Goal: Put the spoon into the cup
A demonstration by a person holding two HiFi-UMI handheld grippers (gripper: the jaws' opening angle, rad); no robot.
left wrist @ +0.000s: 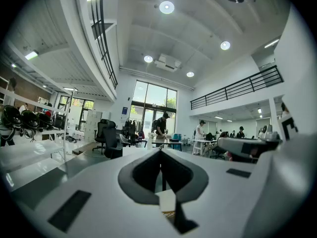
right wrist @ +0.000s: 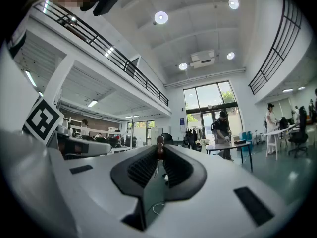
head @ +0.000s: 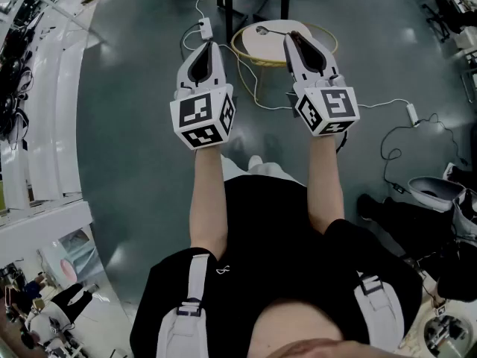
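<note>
So both arms are stretched straight out, with the left gripper (head: 209, 45) and right gripper (head: 291, 36) held level and side by side, high over the grey floor (head: 134, 125). To me that reads as a neutral ready pose, not a reach. Nothing is angled down toward the little round table (head: 268, 47) that sits ahead of and well below them. What looks like the spoon (head: 259, 30) lies flat on that tabletop, thin handle running off to the right, though it's small enough that I wouldn't swear to it. No cup shows anywhere, and my guess is it's hidden behind the right gripper. The left jaws are pressed together with nothing in them. The right jaws are almost together, leaving just a thin slit with floor showing through. There's a small brownish bit (right wrist: 159, 148) right at the tips, and I can't call it pinched or just background. A white cable (head: 250, 88) snakes across the floor near the table, worth steering around when going down for the pickup.
</note>
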